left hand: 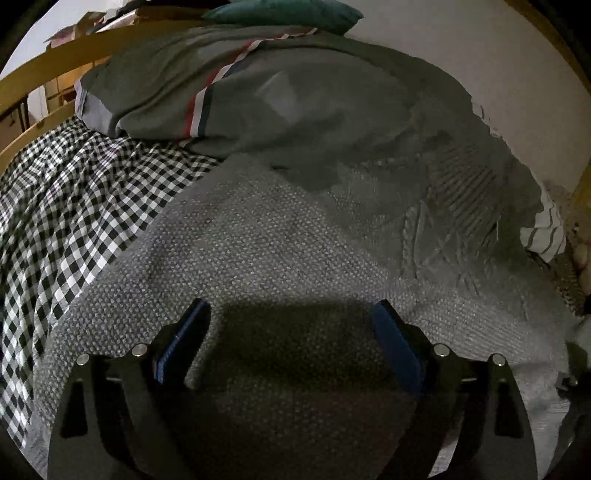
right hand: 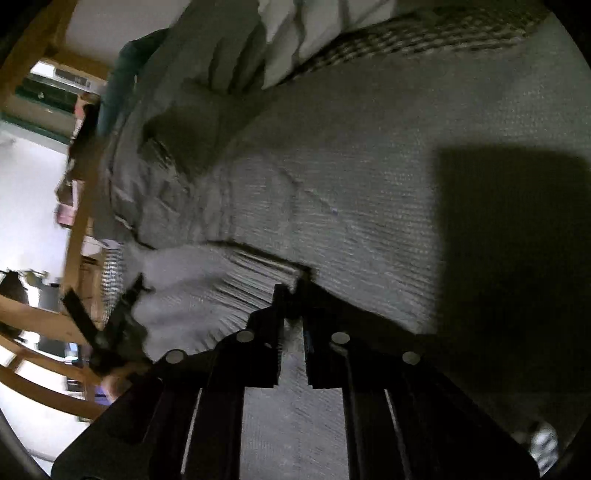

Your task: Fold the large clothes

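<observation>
A large grey knitted sweater [left hand: 280, 240] lies spread on the bed, its ribbed and cable-knit part toward the far right. My left gripper [left hand: 291, 314] hovers just above the sweater, jaws wide open and empty. In the right wrist view the same sweater [right hand: 351, 184] fills the frame, tilted sideways. My right gripper [right hand: 293, 295] is shut on the sweater's ribbed edge [right hand: 255, 280], with knit fabric pinched between the fingers.
A black-and-white checked bedsheet [left hand: 66, 206] lies at left. A grey pillow with a red, white and blue stripe [left hand: 192, 88] sits at the back, a teal cushion [left hand: 284, 14] behind it. The wooden bed frame [left hand: 55, 59] runs along the left. A striped white cloth [left hand: 546, 232] lies at right.
</observation>
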